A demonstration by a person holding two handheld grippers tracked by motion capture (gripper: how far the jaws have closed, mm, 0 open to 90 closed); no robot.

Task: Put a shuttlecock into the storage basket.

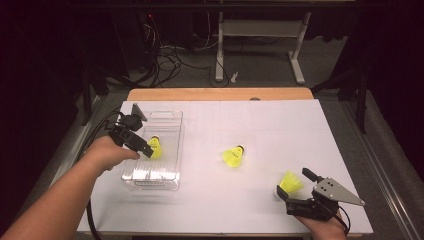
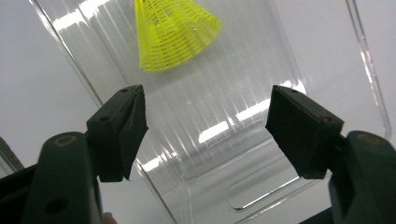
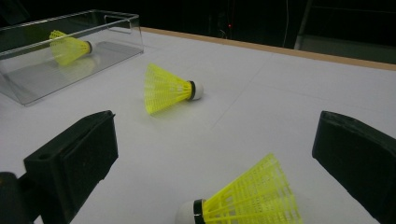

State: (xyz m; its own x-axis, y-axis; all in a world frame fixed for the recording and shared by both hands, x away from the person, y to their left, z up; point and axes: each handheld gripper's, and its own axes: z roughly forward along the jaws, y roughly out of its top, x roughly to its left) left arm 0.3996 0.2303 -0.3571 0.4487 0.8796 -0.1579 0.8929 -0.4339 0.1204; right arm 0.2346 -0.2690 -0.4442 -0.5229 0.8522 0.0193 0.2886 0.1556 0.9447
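Note:
Three yellow shuttlecocks are in view. One (image 1: 155,148) (image 2: 175,32) (image 3: 67,48) lies inside a clear plastic bin (image 1: 150,185) (image 2: 369,70) (image 3: 28,79) at the table's left. My left gripper (image 1: 148,150) (image 2: 205,126) hangs open over the bin, its jaws wide apart and empty, with that shuttlecock just beyond them. A second shuttlecock (image 1: 233,156) (image 3: 168,88) lies on its side mid-table. The third (image 1: 293,180) (image 3: 247,200) lies near the front right, between the wide jaws of my right gripper (image 1: 291,184) (image 3: 215,154), which is open and not touching it.
A white sheet (image 1: 280,125) covers the table, with a wooden edge (image 1: 220,94) at the far side. Beyond it stand a desk frame (image 1: 260,45) and cables on the floor. The person's forearms come in from the bottom left and bottom right.

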